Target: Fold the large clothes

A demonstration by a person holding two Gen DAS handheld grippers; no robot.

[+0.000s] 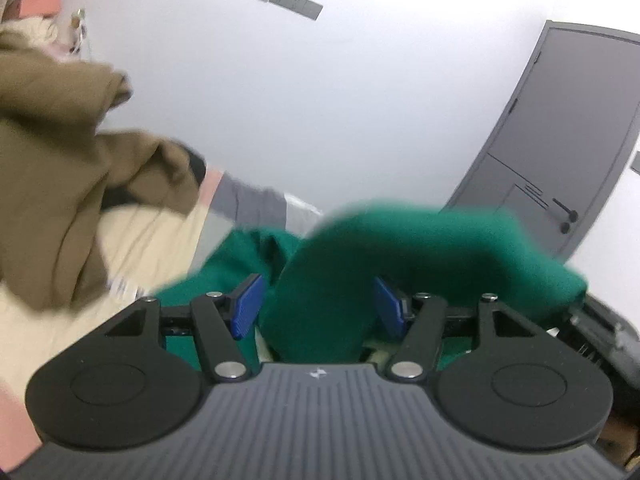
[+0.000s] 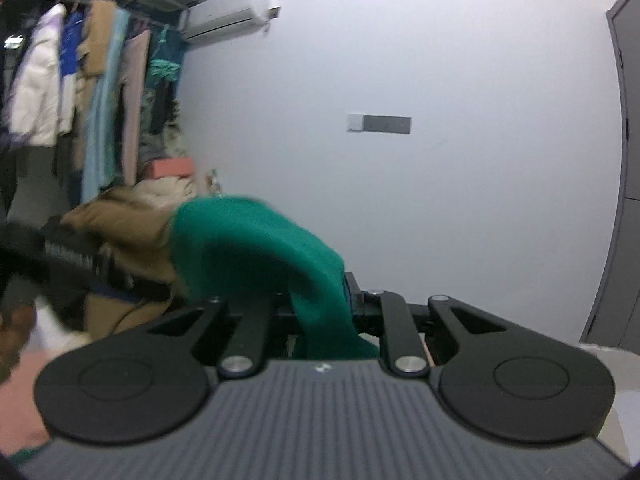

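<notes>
A green garment [image 1: 400, 248] hangs in the air between both grippers, blurred by motion. In the left wrist view a thick fold of it fills the space between the blue pads [image 1: 248, 306] of my left gripper [image 1: 320, 308], which is shut on it with the jaws standing wide. From there the cloth arches right toward the black body of my right gripper [image 1: 600, 328]. In the right wrist view my right gripper [image 2: 320, 292] is shut narrowly on a bunched edge of the green garment [image 2: 248, 240]. The cloth hides its left pad.
A brown coat [image 1: 52, 160] lies on a cream bed cover [image 1: 140, 248] at the left. A grey door [image 1: 560, 140] stands at the right of a white wall. A rack of hanging clothes [image 2: 80, 80], an air conditioner [image 2: 228, 16] and a pink box [image 2: 172, 168] are at the left.
</notes>
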